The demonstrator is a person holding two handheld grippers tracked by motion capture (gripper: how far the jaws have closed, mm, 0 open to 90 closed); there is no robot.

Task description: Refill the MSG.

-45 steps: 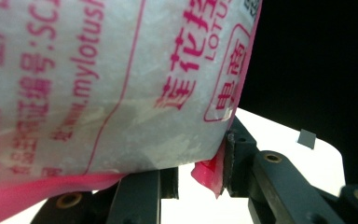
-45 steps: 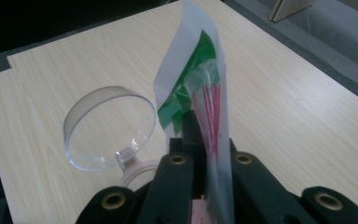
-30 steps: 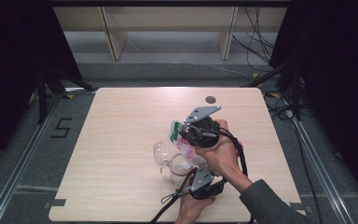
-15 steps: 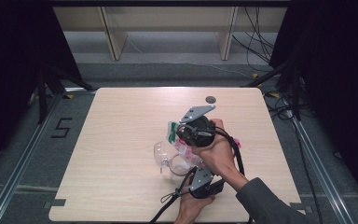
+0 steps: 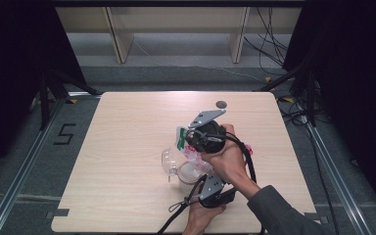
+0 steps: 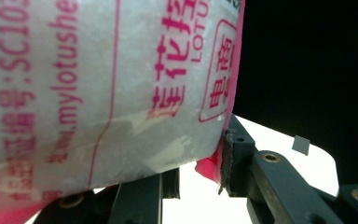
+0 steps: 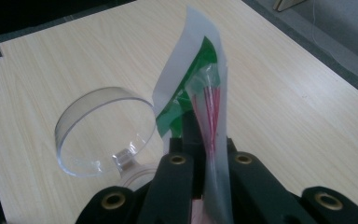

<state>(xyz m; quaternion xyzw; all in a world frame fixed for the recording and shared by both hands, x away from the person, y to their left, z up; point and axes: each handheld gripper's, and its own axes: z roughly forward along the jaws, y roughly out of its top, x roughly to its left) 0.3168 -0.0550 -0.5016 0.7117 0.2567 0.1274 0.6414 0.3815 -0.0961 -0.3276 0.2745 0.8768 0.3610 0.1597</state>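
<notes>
While the right hand-held gripper (image 7: 200,154) pinches the top edge of a clear plastic pouch with red lettering and a green strip (image 7: 200,93), its jaws are fully closed on the film. The left hand-held gripper (image 6: 196,172), lower and nearer the person, has its jaws partway apart around the pouch's bulky, white-filled lower end, one jaw pressed against the pink seam. So the pouch hangs stretched between the two, above the near-right middle of the pale wooden worktop (image 5: 127,147).

Just beside and below the pouch stands a clear, round plastic container (image 7: 102,130), its open mouth tilted towards the pouch's top. By my judgement the pouch is gripped and raised, but I cannot tell whether it is open, and nothing is seen falling into the container; tipping the contents in seems to be what is left.

A small dark disc (image 5: 221,104) lies well apart near the far edge. Bare board lies to the left and beyond, while the near edge sits close to the hands.
</notes>
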